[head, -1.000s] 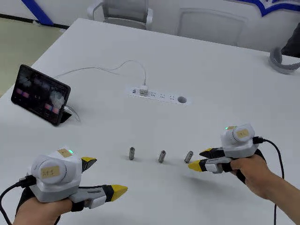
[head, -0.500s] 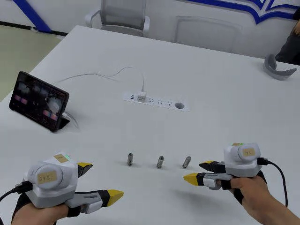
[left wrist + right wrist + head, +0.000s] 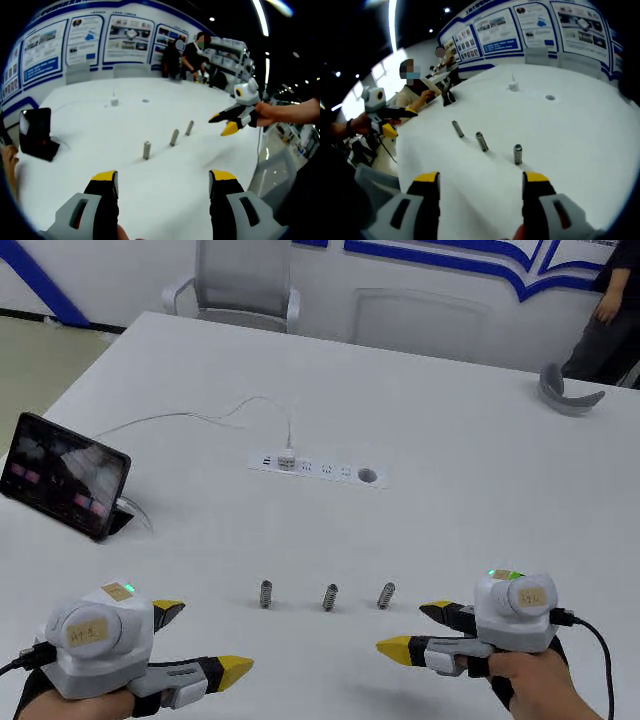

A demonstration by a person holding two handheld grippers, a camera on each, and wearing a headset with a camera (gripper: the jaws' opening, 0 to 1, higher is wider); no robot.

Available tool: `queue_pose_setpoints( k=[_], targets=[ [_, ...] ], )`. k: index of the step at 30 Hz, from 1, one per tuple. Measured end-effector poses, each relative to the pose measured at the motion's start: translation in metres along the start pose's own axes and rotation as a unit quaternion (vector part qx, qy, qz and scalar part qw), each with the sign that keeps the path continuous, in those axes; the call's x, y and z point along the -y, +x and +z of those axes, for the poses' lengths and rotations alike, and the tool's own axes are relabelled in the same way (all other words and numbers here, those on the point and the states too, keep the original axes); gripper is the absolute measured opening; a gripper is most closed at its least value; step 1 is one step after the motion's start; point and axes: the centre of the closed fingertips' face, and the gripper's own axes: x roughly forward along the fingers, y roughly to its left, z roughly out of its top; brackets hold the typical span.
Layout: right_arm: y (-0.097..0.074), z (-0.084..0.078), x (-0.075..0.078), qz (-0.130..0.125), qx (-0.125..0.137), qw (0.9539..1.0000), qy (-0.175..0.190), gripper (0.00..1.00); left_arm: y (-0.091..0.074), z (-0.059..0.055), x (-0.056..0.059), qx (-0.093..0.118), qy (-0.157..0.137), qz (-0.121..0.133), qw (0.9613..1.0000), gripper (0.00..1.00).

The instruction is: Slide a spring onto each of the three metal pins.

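Three small metal springs stand upright in a row on the white table: left spring [image 3: 265, 593], middle spring [image 3: 329, 597], right spring [image 3: 386, 595]. Whether a pin sits inside each is too small to tell. The row also shows in the left gripper view as springs [image 3: 174, 137] and in the right gripper view as springs [image 3: 481, 141]. My left gripper [image 3: 200, 640] is open near the front left, empty, well short of the row. My right gripper [image 3: 412, 629] is open and empty, just in front of the right spring. Each gripper's own view, left gripper [image 3: 164, 176] and right gripper [image 3: 481, 177], shows wide-apart yellow tips.
A tablet [image 3: 65, 485] leans on a stand at the left. A power strip [image 3: 315, 467] with a plugged charger and cable lies mid-table. A grey curved object [image 3: 565, 395] rests far right. A chair [image 3: 240, 280] stands behind the table, and a person [image 3: 610, 310] at far right.
My right gripper has drawn back from the right spring toward the table's front edge. The head camera has tilted, shifting the whole scene. Both grippers stay open.
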Motion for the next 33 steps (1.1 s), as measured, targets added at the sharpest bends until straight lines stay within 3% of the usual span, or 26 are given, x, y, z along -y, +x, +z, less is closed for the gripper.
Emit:
queue_pose_setpoints(
  k=[8,19,33],
  targets=[
    [-0.012,0.005,-0.014,-0.005,0.023,0.9997,0.003,0.73,0.0,0.001,0.0,0.001,0.001,-0.002,1.0,0.76],
    [-0.021,-0.003,-0.026,-0.011,0.034,0.9993,0.011,0.8,-0.004,0.003,-0.006,0.009,-0.006,0.005,0.9999,0.78],
    [-0.026,-0.001,-0.036,-0.012,0.049,0.9987,0.011,0.85,-0.006,0.003,-0.01,0.012,-0.009,0.01,0.9998,0.79]
  ],
)
